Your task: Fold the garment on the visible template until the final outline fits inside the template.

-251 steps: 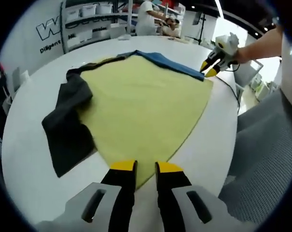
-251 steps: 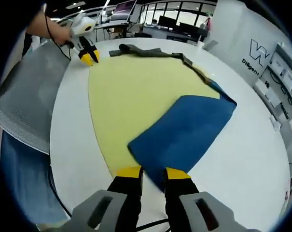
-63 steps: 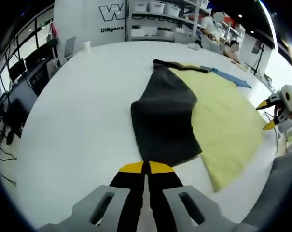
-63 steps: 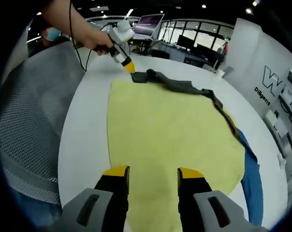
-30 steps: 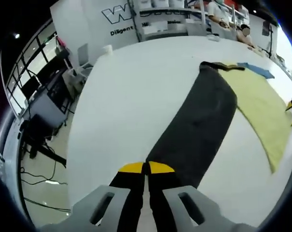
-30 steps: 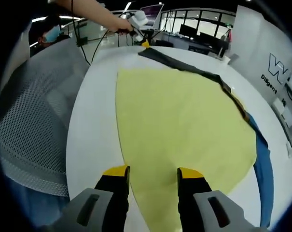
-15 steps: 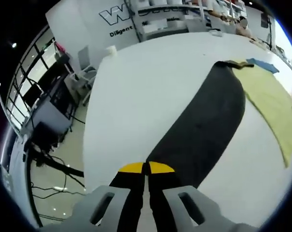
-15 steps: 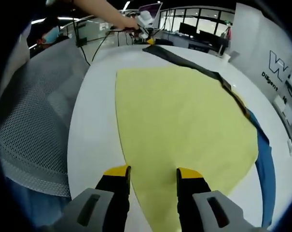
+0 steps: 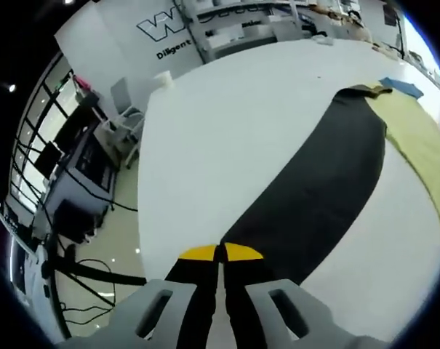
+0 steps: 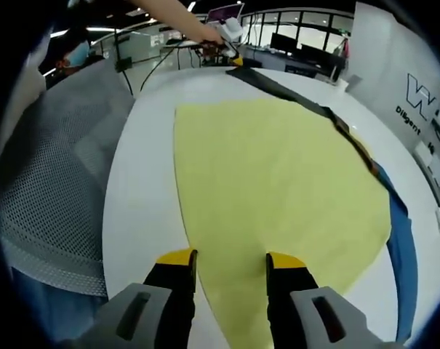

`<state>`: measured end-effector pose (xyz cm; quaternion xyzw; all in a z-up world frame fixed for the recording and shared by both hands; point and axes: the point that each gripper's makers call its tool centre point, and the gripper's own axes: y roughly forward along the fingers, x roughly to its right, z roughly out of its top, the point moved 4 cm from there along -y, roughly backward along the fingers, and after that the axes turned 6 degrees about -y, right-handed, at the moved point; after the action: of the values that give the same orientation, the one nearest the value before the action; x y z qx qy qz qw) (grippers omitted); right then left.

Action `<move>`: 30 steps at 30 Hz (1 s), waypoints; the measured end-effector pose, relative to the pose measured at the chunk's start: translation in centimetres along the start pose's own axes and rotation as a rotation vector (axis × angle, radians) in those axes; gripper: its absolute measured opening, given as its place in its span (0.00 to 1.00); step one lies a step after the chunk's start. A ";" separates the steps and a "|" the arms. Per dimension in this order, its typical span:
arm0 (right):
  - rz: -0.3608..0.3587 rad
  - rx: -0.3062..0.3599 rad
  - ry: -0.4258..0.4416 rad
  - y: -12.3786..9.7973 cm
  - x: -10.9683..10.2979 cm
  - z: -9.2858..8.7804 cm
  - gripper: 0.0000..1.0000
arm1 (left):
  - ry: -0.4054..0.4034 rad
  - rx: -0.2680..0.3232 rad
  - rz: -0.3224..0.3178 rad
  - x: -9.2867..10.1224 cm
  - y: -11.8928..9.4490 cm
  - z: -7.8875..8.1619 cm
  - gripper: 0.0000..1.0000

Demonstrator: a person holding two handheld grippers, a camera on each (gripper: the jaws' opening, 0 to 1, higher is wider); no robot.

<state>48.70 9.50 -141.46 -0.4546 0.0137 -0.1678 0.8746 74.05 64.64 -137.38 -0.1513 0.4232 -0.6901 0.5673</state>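
left gripper [image 9: 220,252]: jaws clenched together on the near end of the dark garment [image 9: 321,182], which stretches away from the jaws as a long strip across the white table [image 9: 234,123] toward the yellow template [image 9: 423,145]. the garment's far end reaches the template's edge, beside a scrap of blue cloth [image 9: 403,86]. right gripper [image 10: 225,259]: jaws released and spread apart, holding nothing, poised over the near edge of the template [image 10: 278,182]. in the right gripper view the garment [image 10: 307,102] runs as a narrow dark band along the far side of the template, with the blue cloth [image 10: 403,254] continuing that border on the right. the left gripper [image 10: 230,40] appears at the far end of that band, held in a hand [image 10: 205,30], beyond the template.
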 end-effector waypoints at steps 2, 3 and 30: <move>0.003 0.000 0.004 0.0 0.0 0.0 0.34 | 0.004 -0.006 0.000 -0.1 0.5 0.2 0.02; 0.004 0.000 0.005 0.0 0.0 0.0 0.34 | 0.001 -0.012 -0.001 -0.1 0.7 0.4 0.02; -0.014 0.019 0.031 -0.2 -0.2 -0.1 0.31 | -0.031 0.006 -0.094 3.6 -2.8 -1.4 0.18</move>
<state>48.42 9.41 -141.42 -0.4435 0.0225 -0.1812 0.8775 70.17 61.93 -137.09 -0.1802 0.4047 -0.7148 0.5411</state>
